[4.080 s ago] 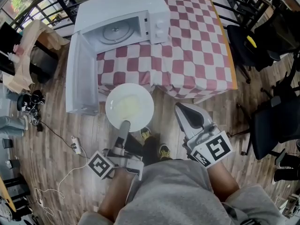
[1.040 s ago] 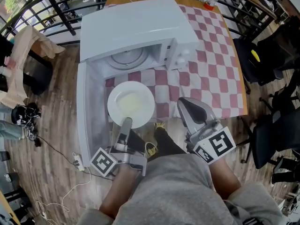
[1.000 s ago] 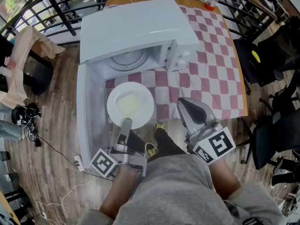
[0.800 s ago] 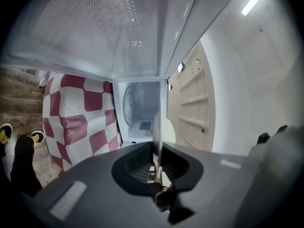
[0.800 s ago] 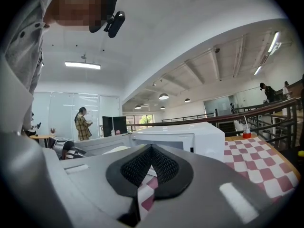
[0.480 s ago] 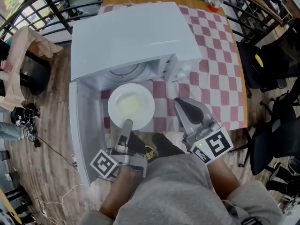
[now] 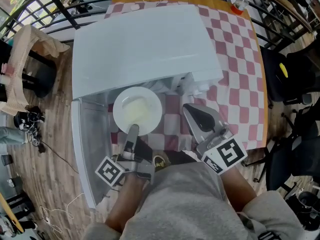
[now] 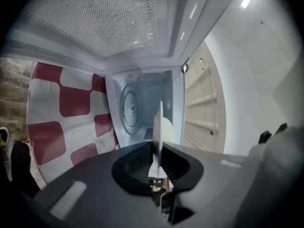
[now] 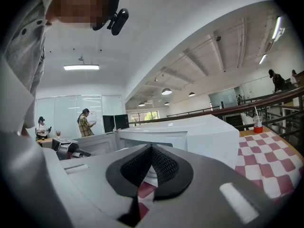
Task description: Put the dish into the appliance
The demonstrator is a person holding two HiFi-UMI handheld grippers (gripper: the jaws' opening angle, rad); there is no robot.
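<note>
A white plate (image 7: 137,109) with a pale yellow centre is level at the mouth of the white microwave (image 7: 145,44). My left gripper (image 7: 133,130) is shut on its near rim. In the left gripper view the plate (image 8: 158,127) shows edge-on, and past it lie the open cavity and the glass turntable (image 8: 129,109). The microwave door (image 7: 90,149) hangs wide open to the left. My right gripper (image 7: 189,110) is shut on nothing, to the right of the plate over the checked cloth; in its own view the gripper (image 9: 152,149) faces the microwave (image 9: 190,132) from the side.
The red-and-white checked tablecloth (image 7: 235,64) covers the table. A red cup (image 7: 237,6) stands at the far right corner. Black chairs (image 7: 295,79) stand to the right and a black railing (image 7: 45,4) runs behind. Cables lie on the wooden floor (image 7: 40,184) at left.
The plate and my left gripper have moved forward, from over the cloth to the microwave's mouth. The right gripper has come along beside them, still shut.
</note>
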